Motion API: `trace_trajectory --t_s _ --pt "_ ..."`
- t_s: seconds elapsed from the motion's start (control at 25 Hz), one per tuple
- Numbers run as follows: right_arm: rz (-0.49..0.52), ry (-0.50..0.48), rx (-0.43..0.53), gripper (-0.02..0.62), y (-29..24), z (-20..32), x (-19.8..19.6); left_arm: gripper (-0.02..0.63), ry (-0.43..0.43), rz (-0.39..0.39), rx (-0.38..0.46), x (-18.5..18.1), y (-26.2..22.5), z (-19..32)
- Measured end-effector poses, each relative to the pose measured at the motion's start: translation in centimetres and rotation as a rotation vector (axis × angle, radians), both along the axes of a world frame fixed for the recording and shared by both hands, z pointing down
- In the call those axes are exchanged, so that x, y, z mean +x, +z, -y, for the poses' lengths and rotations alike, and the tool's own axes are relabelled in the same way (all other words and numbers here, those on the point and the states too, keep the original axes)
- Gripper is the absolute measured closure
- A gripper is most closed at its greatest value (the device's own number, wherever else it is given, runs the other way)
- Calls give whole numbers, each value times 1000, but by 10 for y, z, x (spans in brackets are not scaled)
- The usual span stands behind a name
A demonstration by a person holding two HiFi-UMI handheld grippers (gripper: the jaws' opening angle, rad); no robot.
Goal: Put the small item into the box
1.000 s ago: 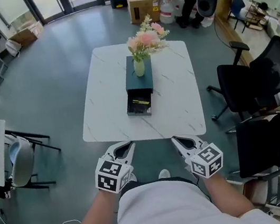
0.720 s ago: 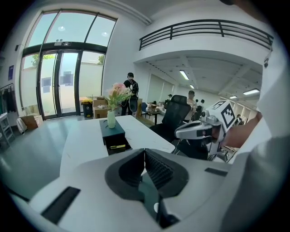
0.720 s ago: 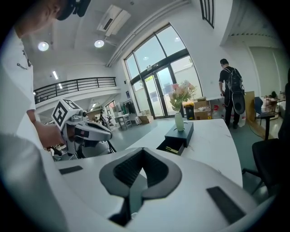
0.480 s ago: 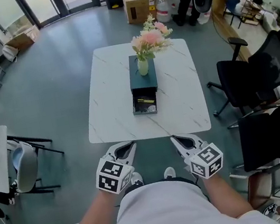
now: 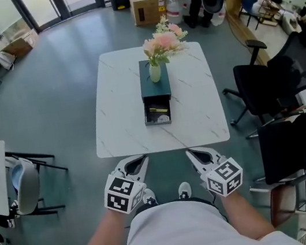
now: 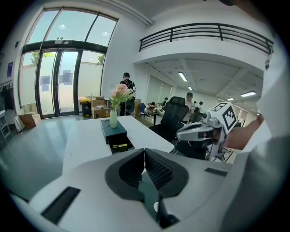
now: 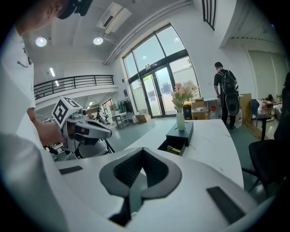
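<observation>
Head view: left gripper (image 5: 138, 161) and right gripper (image 5: 194, 154), both closed and empty, hover near the white marble table (image 5: 198, 114) bearing a dark teal box (image 5: 155, 87).

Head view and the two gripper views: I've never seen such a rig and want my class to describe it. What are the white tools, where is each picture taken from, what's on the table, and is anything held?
There is no robot: a person holds a pinching tool in each hand, the left gripper and the right gripper, each with two fingers and a cube of square markers. The head view comes from a camera on the person's head, looking down. The other two come from cameras riding on the tools, looking along the fingers. On the white table ahead is a dark box with its drawer pulled open and a yellowish thing inside; a vase of flowers stands on the box. Both pairs of fingers are closed and hold nothing.
</observation>
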State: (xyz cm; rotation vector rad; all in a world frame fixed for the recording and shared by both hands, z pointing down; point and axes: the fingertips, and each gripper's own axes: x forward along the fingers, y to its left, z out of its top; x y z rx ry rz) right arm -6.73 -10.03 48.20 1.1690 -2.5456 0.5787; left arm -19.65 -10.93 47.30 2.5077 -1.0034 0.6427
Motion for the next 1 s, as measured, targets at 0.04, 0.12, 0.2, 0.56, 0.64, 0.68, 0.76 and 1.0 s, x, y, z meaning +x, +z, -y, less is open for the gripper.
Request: trace_trajectory --t_s 0.04,0.12,0.2,0.56,0.64,0.68,0.76,1.0 --pt "-6 -2 -2 580 1 -1 0 589 -3 -3 0 -1 0 0" --pt "-13 -7 -5 580 2 -3 -1 589 -9 -6 2 -4 -1 1" --pt "-16 -9 -5 580 1 -4 -2 589 -12 -5 4 -5 -1 1" --pt "-14 -20 1 580 -1 -9 0 589 -22 -13 8 -1 -1 -5" --pt "-13 -23 1 580 -1 -10 2 589 -24 -13 8 1 -1 -6" --pt "-13 -24 1 580 -1 -10 2 589 -25 -12 7 2 -1 -7" --pt "-11 -27 1 580 -2 -11 4 590 -28 -10 6 3 -2 -8" --pt "-8 -32 1 580 1 -16 11 589 -34 -6 6 10 0 -14"
